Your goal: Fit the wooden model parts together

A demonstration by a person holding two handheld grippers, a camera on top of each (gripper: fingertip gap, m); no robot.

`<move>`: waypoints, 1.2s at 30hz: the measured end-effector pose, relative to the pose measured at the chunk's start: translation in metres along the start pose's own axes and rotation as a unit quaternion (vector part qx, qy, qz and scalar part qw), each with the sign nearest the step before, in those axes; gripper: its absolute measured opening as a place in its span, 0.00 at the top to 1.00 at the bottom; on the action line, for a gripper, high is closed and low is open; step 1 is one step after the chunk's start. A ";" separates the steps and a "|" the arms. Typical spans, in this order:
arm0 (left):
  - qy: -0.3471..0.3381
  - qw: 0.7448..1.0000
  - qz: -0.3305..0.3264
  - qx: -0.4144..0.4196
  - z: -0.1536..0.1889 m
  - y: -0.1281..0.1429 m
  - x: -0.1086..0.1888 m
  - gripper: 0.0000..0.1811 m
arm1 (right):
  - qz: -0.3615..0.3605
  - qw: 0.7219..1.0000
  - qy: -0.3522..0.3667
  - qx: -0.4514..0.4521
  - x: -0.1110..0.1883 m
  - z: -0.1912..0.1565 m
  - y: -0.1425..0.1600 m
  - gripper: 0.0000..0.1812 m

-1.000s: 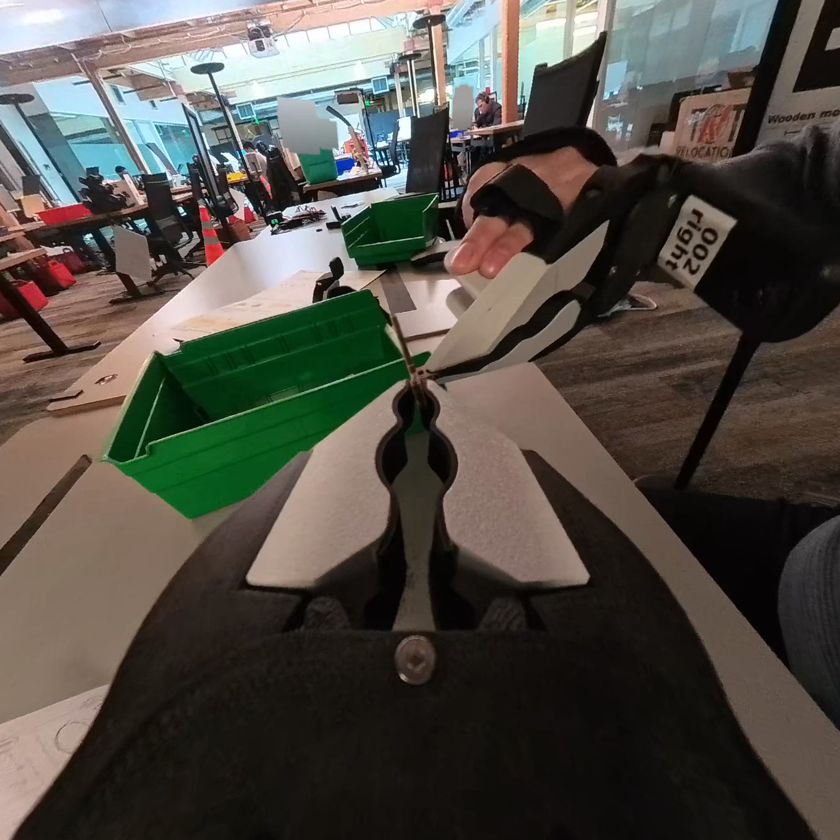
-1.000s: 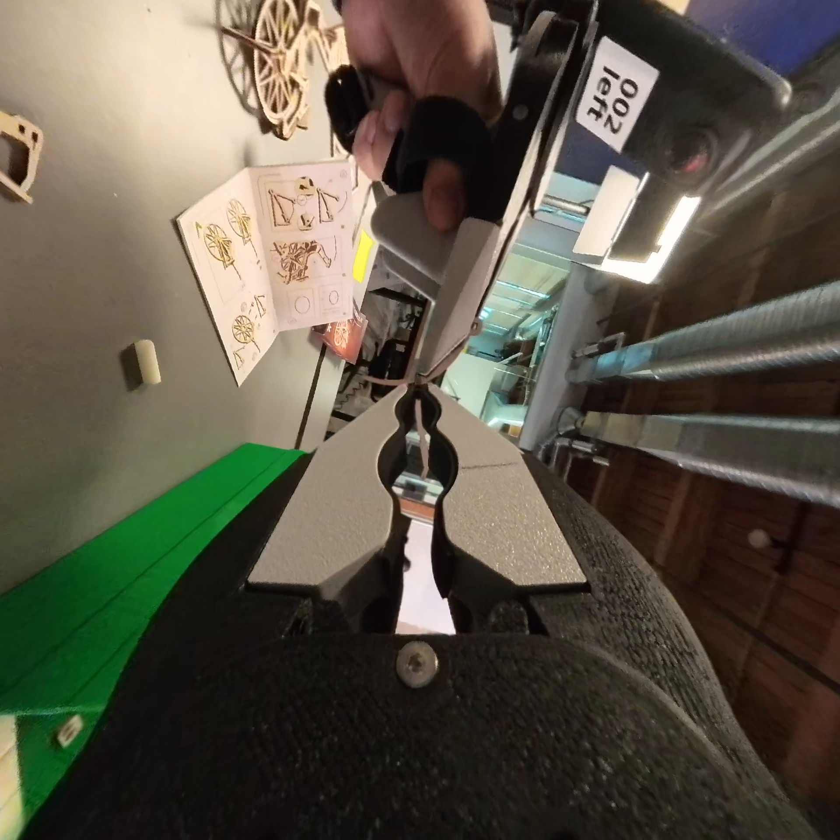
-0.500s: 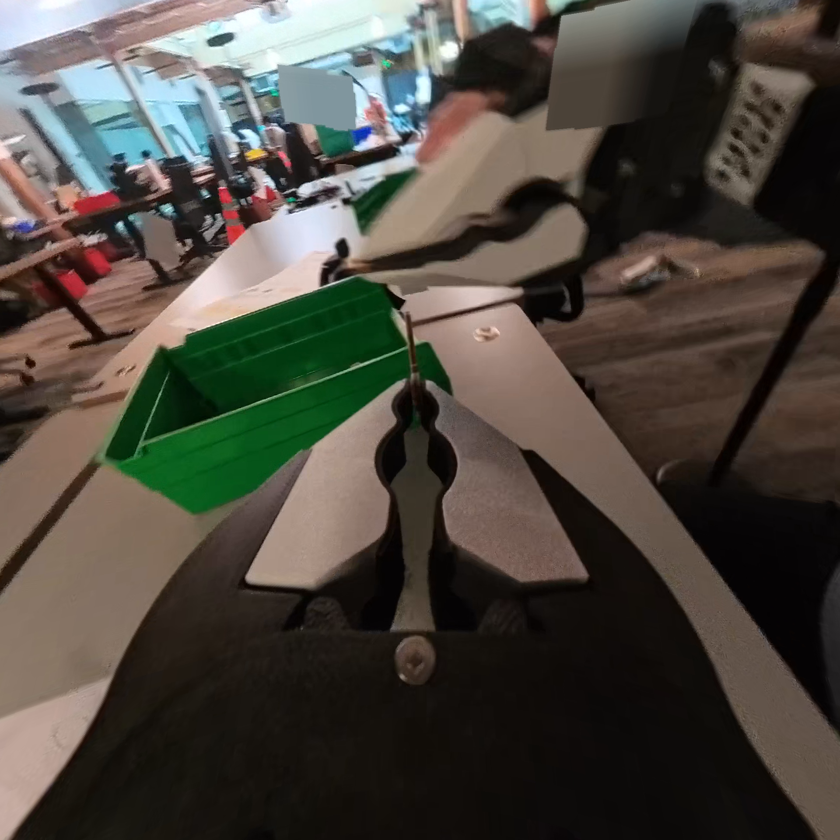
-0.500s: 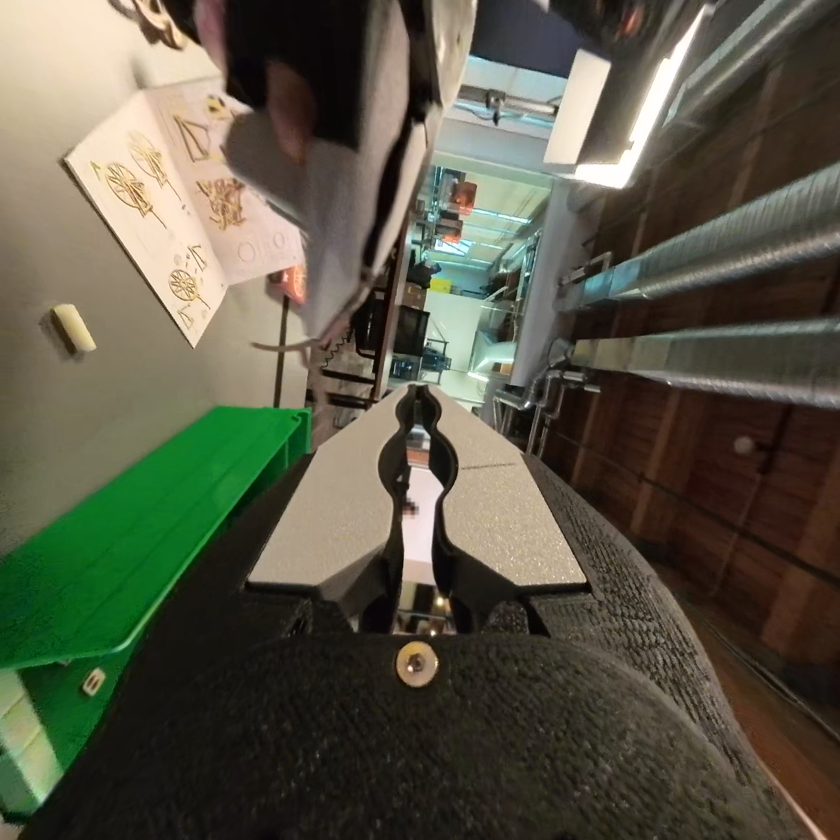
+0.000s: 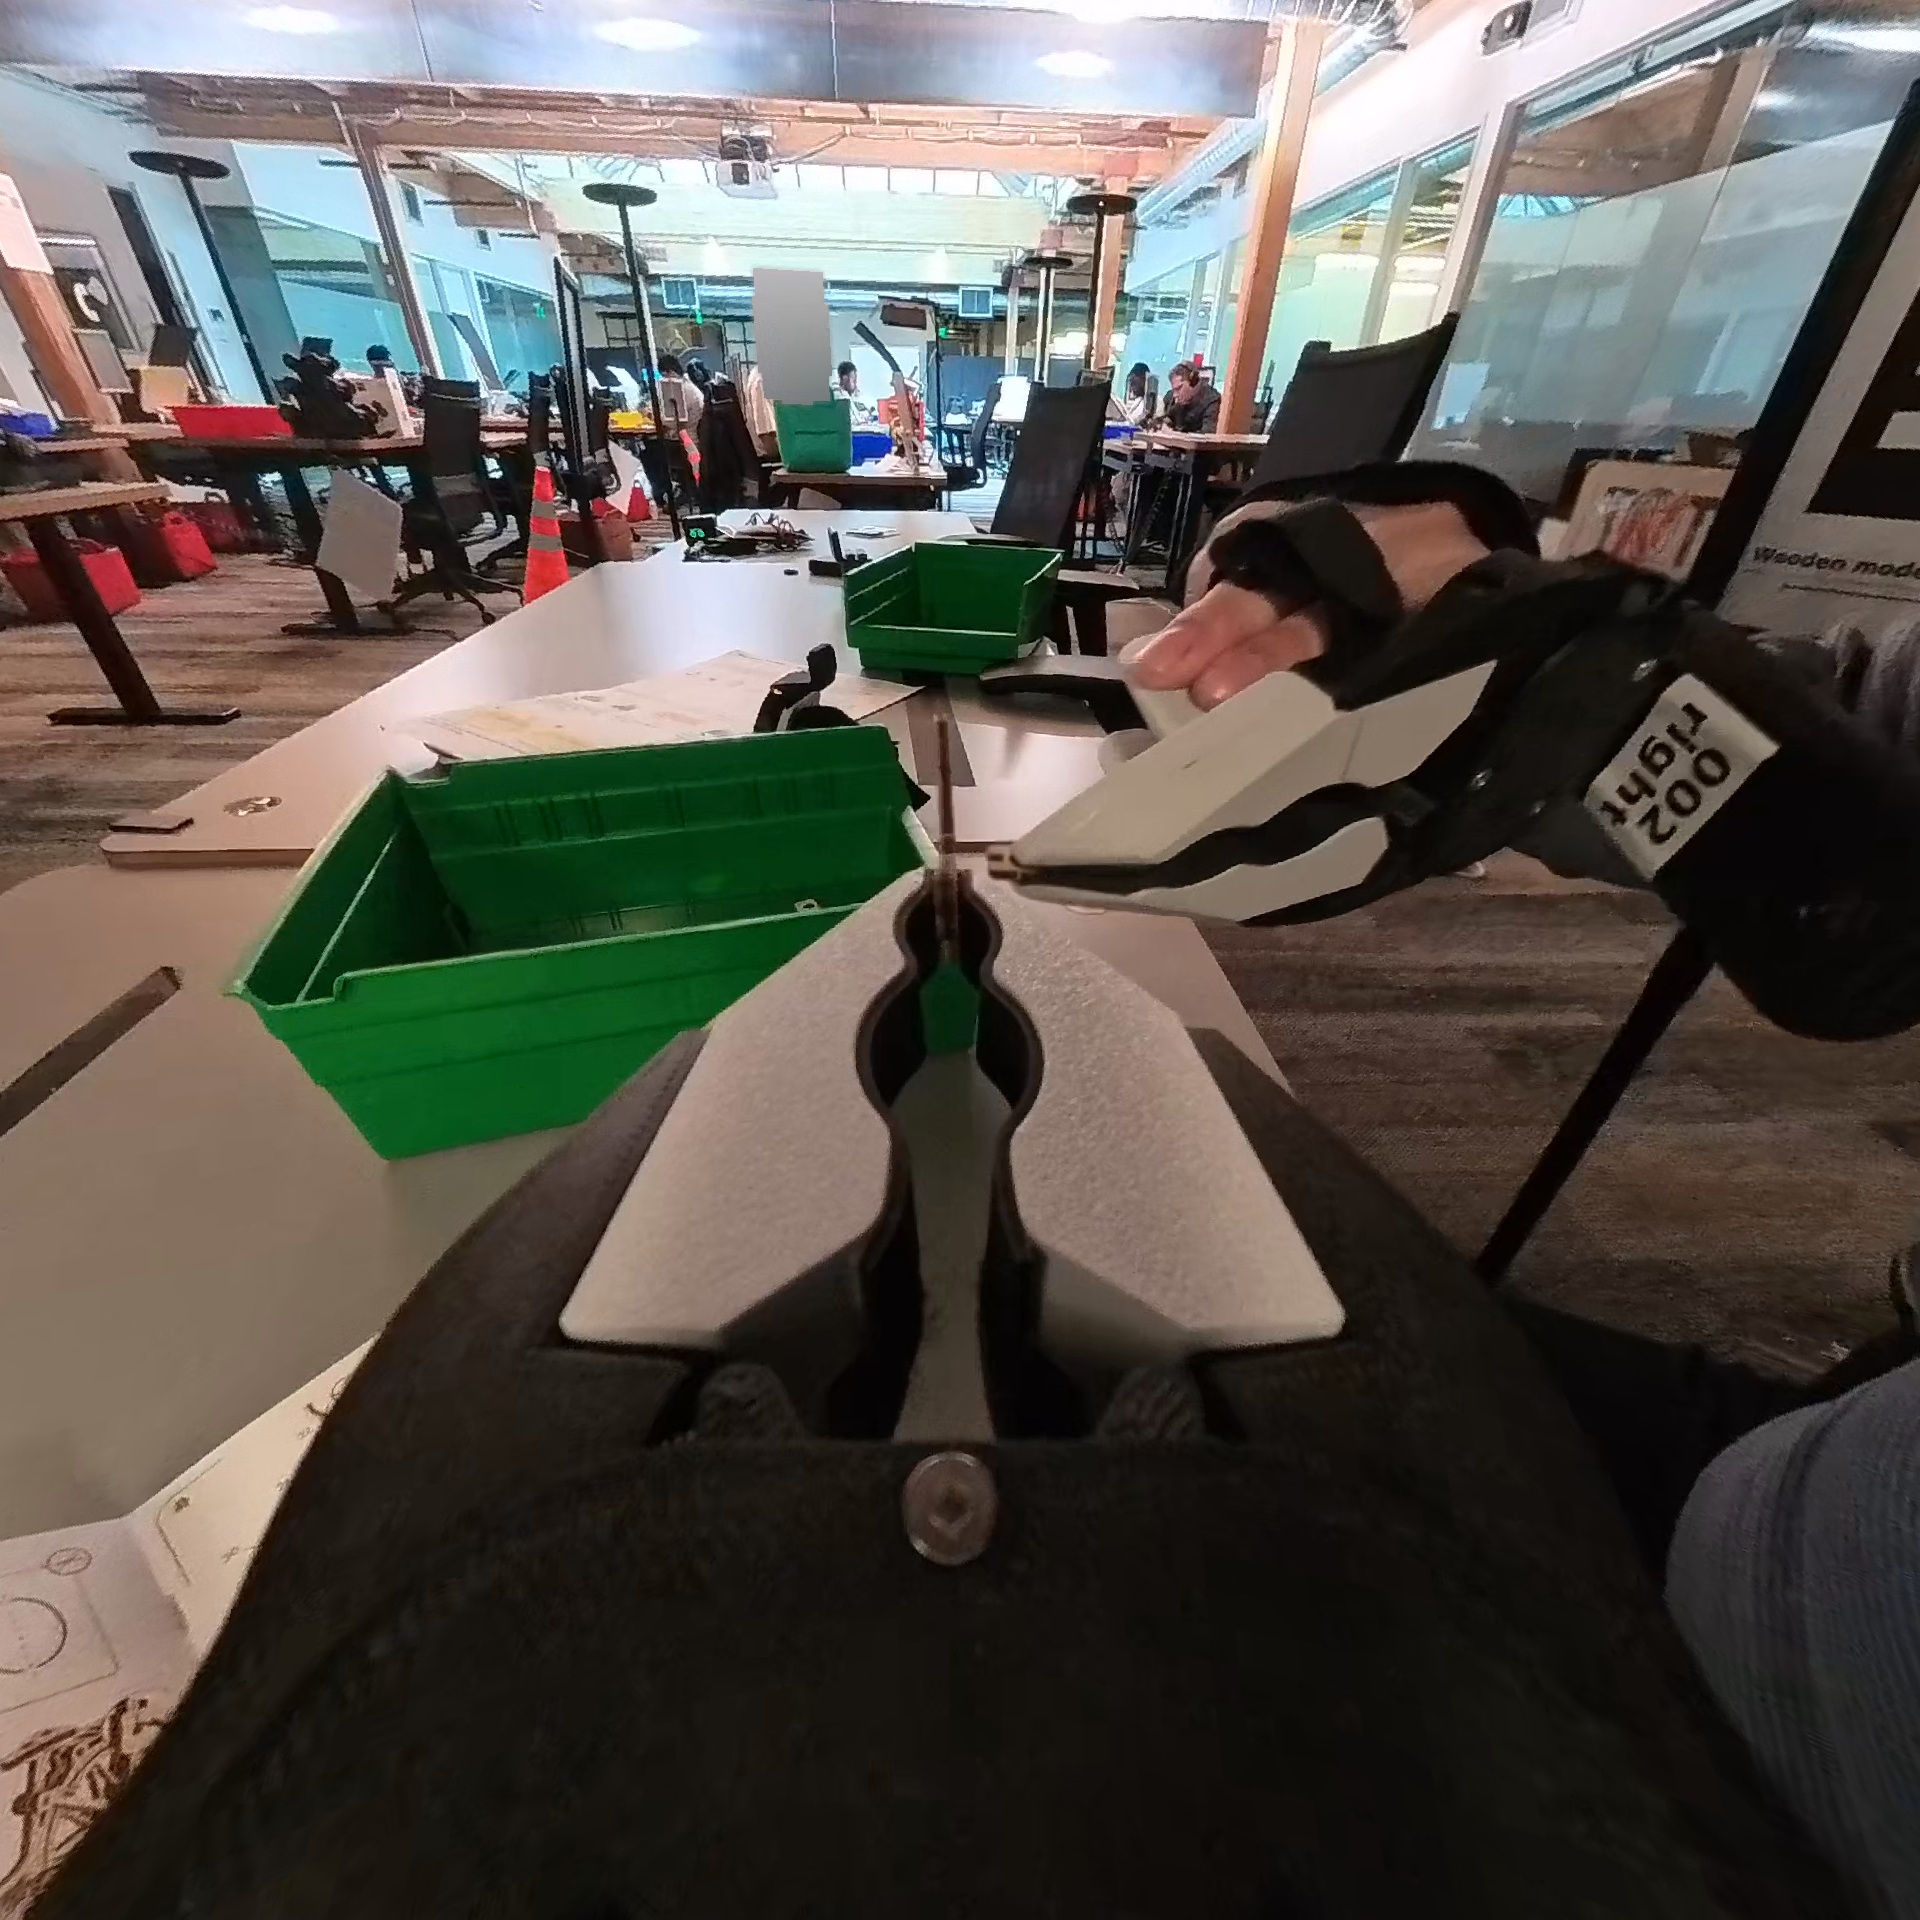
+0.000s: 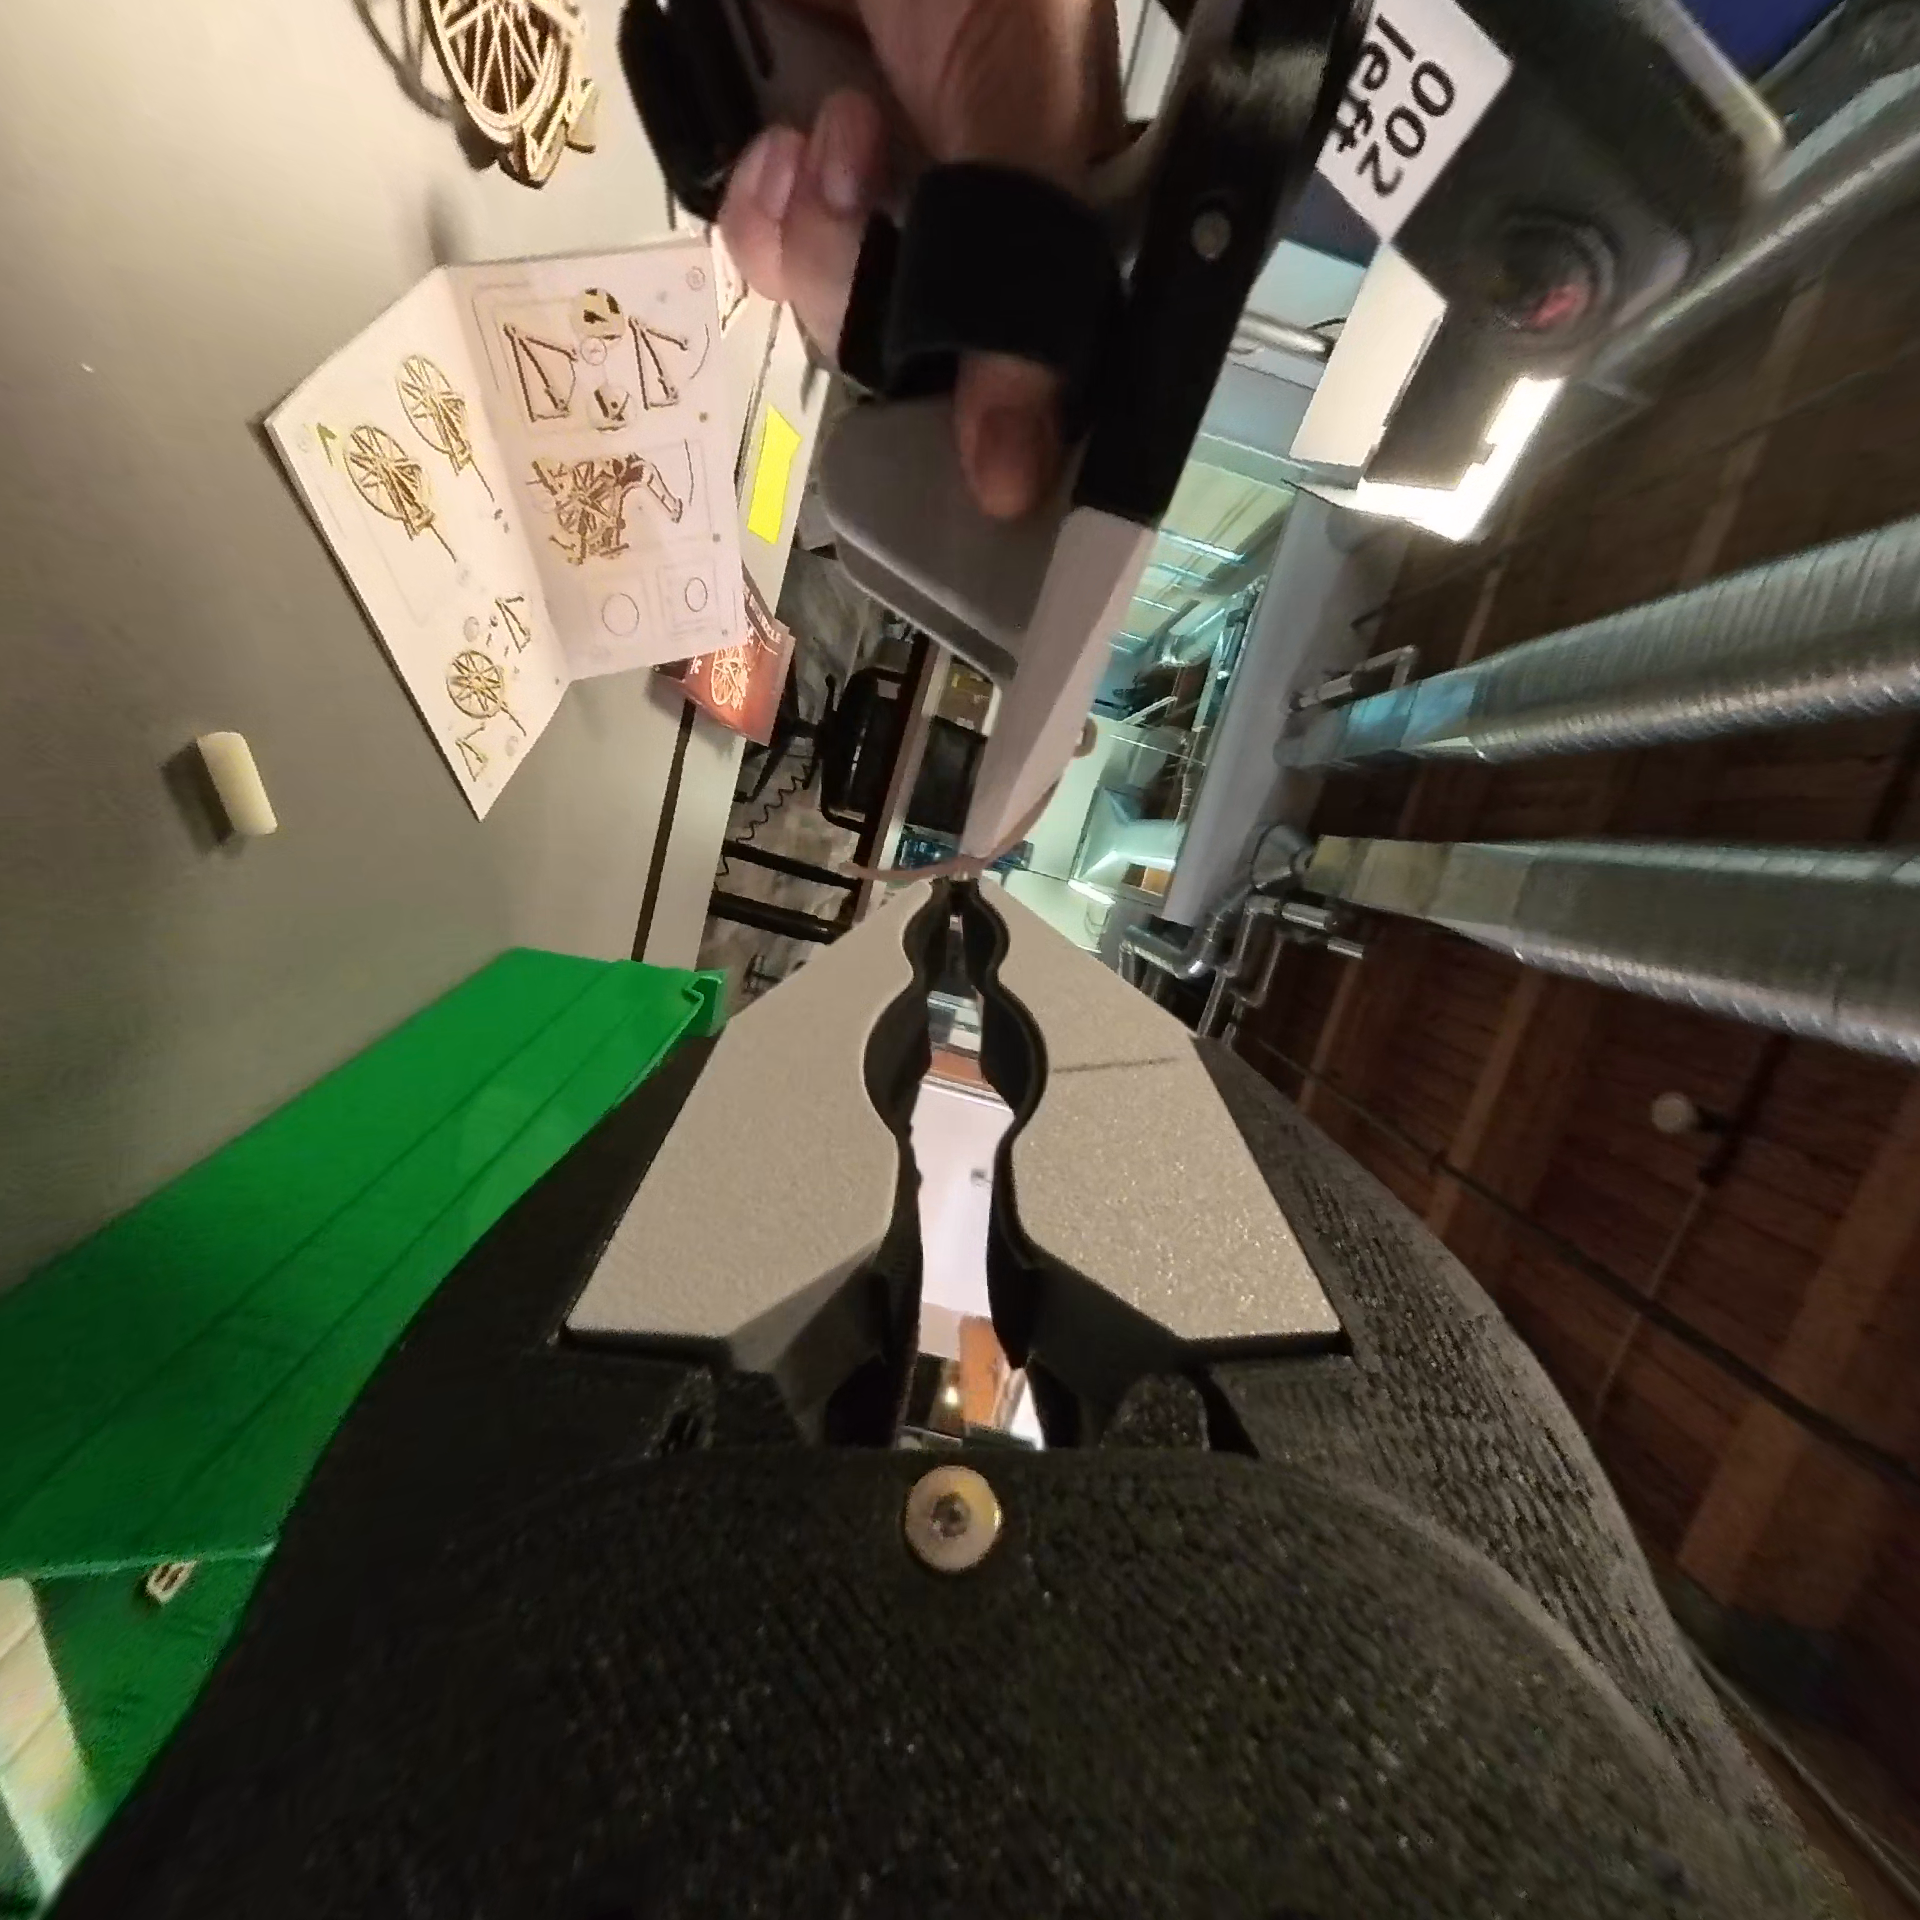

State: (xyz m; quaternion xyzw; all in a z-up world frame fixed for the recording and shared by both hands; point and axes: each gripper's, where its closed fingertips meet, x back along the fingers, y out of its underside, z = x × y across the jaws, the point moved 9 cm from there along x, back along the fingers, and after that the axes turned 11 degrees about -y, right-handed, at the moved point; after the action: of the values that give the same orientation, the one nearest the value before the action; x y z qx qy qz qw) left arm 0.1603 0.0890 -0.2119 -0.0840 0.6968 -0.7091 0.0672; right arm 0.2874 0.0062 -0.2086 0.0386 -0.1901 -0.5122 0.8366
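Above the green plastic bin's (image 5: pixel 582 914) right end: thin brown wooden strip (image 5: pixel 943 790), light, brittle, clenched at its base by left hand-held gripper (image 5: pixel 948 883); right hand-held gripper (image 5: pixel 1000 860) pinches a small wooden piece.

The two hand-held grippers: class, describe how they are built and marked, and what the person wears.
Each gripper, left and right, has pale grey wedge-shaped fingers on a textured black body with a silver screw. Each carries a white label with black writing. Black straps cross the person's fingers; the sleeve is dark.

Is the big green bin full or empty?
Empty, as far as the left wrist view shows: the green bin shows bare walls and floor inside, though its near wall hides the closest corner.
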 end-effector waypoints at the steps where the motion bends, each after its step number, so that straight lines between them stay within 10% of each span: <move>1: 0.003 1.000 -0.003 -0.001 0.001 0.000 0.000 1.00 | -0.001 1.000 -0.002 0.006 -0.001 -0.001 -0.001 1.00; 36: -0.008 0.998 -0.028 -0.049 0.006 -0.009 0.005 1.00 | -0.002 1.000 0.005 0.026 -0.002 0.003 -0.003 1.00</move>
State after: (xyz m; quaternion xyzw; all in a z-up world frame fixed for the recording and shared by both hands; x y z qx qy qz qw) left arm 0.1571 0.0823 -0.2025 -0.1126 0.7277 -0.6748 0.0487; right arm 0.2826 0.0072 -0.2069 0.0637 -0.1993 -0.5089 0.8350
